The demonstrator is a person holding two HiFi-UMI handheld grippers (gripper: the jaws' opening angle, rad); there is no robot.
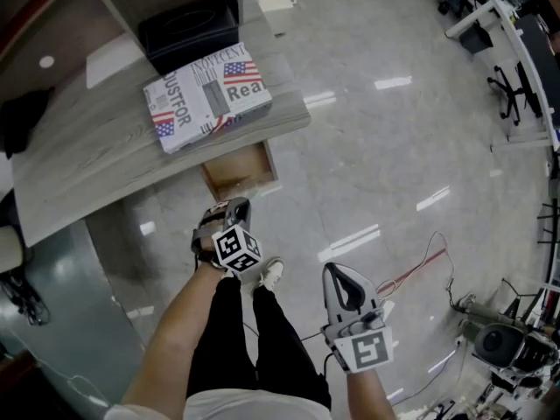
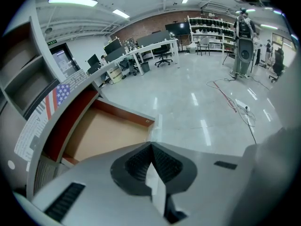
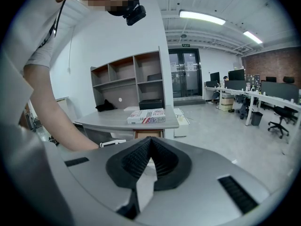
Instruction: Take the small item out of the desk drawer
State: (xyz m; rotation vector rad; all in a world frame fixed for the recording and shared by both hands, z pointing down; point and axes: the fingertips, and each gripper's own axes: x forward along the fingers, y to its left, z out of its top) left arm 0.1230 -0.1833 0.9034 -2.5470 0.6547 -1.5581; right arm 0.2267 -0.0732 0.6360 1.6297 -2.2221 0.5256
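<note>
The desk drawer (image 1: 238, 171) stands pulled out under the grey desk (image 1: 79, 160). In the left gripper view the drawer (image 2: 106, 132) shows a bare tan bottom, and I see no small item in it. My left gripper (image 1: 236, 206) hovers just in front of the drawer's front edge. Its jaws (image 2: 151, 144) meet at the tips with nothing visible between them. My right gripper (image 1: 338, 271) hangs lower right over the floor, away from the desk. Its jaws (image 3: 150, 138) are shut and hold nothing.
A flag-printed box (image 1: 207, 95) lies on the desk above the drawer, and a black box (image 1: 188, 30) sits behind it by the shelf unit (image 3: 127, 81). The person's legs and shoe (image 1: 271, 274) stand below the drawer. Red cables (image 1: 411, 271) and equipment (image 1: 503, 344) lie at the right.
</note>
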